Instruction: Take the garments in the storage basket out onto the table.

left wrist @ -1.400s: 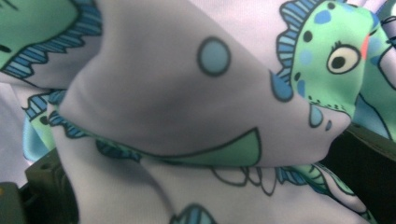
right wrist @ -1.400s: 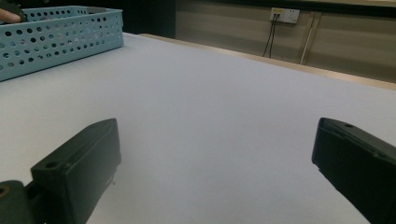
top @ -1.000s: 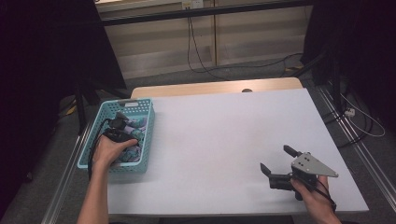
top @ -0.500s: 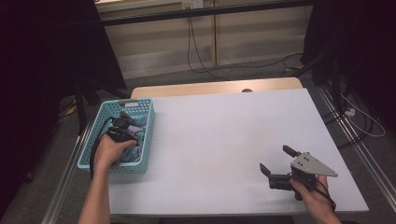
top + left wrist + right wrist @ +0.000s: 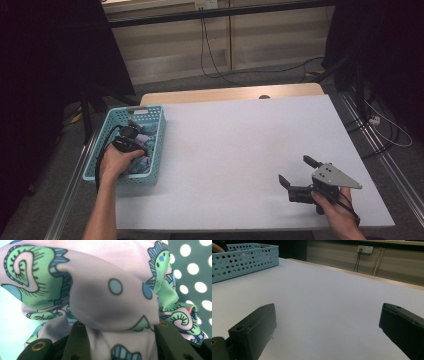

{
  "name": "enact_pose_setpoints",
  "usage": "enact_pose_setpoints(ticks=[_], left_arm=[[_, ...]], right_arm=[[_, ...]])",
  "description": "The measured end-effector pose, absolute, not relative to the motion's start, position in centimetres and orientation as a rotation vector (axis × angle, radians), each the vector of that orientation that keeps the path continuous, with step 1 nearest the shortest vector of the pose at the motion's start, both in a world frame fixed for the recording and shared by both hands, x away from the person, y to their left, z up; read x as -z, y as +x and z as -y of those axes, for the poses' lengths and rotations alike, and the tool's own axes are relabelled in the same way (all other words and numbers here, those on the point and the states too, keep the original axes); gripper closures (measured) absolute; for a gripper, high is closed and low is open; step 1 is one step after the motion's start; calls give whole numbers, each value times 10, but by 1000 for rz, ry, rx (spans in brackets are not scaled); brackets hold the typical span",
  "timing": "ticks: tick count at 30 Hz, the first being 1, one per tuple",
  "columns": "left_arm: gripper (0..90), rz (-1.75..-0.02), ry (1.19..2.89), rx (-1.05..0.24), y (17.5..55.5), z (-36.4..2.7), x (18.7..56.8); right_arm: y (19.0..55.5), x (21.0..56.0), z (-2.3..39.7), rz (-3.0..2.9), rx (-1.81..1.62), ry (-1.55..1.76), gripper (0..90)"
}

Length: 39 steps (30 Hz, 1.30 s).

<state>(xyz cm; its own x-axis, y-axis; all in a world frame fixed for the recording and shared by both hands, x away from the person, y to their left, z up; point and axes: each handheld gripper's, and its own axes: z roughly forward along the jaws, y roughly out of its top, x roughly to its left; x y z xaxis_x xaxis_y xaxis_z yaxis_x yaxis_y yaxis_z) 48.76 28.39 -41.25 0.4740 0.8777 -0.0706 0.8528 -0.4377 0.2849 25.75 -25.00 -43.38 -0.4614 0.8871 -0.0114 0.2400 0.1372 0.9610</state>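
Gripping patterned cloth in the basket

Reaching into the light blue basket (image 5: 155, 145) at the desk's (image 5: 240, 150) left edge, the left gripper (image 5: 131, 139) has just been closing, and its jaws now pinch a fold of the lilac cloth (image 5: 110, 290) printed with green and blue figures. The right gripper (image 5: 299, 176) rests low on the desk near the front right corner, jaws spread wide with nothing between them.

Open white table (image 5: 240, 150) right of the teal basket (image 5: 159, 145), basket walls around the cloth (image 5: 110, 290).
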Motion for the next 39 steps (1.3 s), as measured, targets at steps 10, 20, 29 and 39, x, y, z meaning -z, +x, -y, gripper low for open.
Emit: enact_pose_setpoints(ticks=[10, 20, 29, 39], left_arm=[[661, -1432, 2314, -216, 475, -291, 395], [661, -1432, 2164, -325, 465, -301, 380], [660, -1406, 2042, -441, 456, -309, 365], [658, -1383, 1909, -555, 447, -316, 358]], right_arm=[[257, 434, 250, -1801, -1342, 1090, 9], [256, 433, 250, -1802, -1345, 1081, 9], [256, 433, 250, -1801, -1342, 1083, 9], [256, 433, 250, -1800, -1342, 1085, 9]])
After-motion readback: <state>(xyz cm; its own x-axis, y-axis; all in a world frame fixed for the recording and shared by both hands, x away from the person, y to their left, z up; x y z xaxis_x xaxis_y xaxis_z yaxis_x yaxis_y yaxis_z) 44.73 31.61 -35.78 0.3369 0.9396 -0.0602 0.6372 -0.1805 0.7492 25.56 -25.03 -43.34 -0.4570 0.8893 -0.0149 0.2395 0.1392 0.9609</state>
